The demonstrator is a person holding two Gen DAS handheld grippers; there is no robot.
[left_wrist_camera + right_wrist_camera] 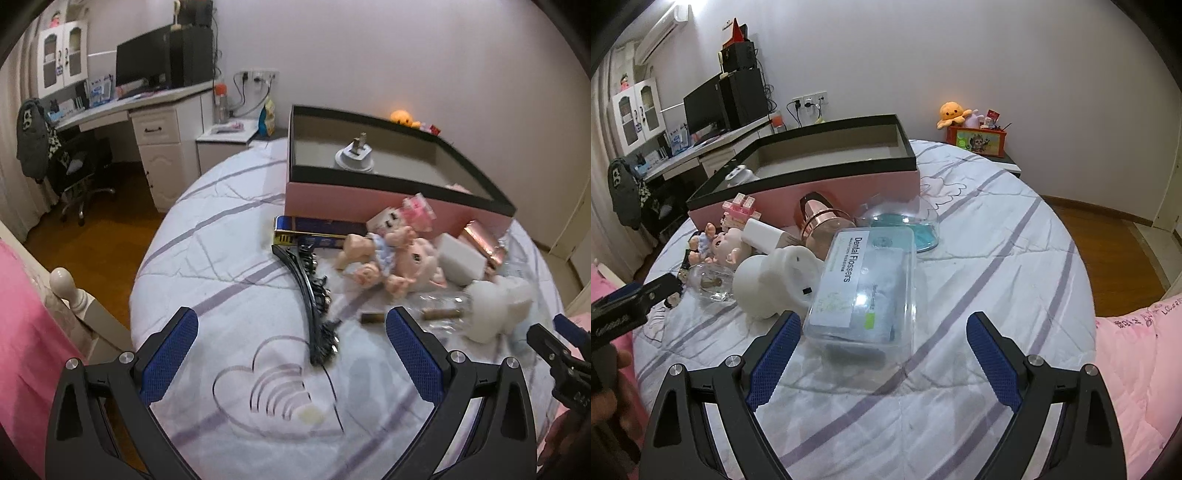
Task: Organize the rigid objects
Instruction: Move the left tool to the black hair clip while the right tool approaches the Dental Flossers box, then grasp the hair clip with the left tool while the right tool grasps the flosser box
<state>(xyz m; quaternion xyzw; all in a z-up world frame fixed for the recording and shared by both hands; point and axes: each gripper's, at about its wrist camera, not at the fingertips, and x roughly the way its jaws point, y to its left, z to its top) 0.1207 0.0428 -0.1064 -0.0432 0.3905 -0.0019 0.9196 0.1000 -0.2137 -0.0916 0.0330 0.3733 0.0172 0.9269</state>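
Nearest the left wrist camera, the left gripper [291, 332] stands wide and holds nothing, over bare quilt [221, 258]. Just ahead between its fingers lies the black hair comb [314, 295]; beyond it the doll [391, 258], then the pink box [369, 192] with a white plug [354, 158] inside. Closing across the comb's thin spine looks best. Open room lies to the left.

In the right wrist view, the right gripper [881, 332] is also wide and empty, the floss box [864, 284] just ahead between its fingers, the white figure [775, 280] crowding its left finger. Clear quilt lies rightward; the open pink box [812, 173] waits beyond.
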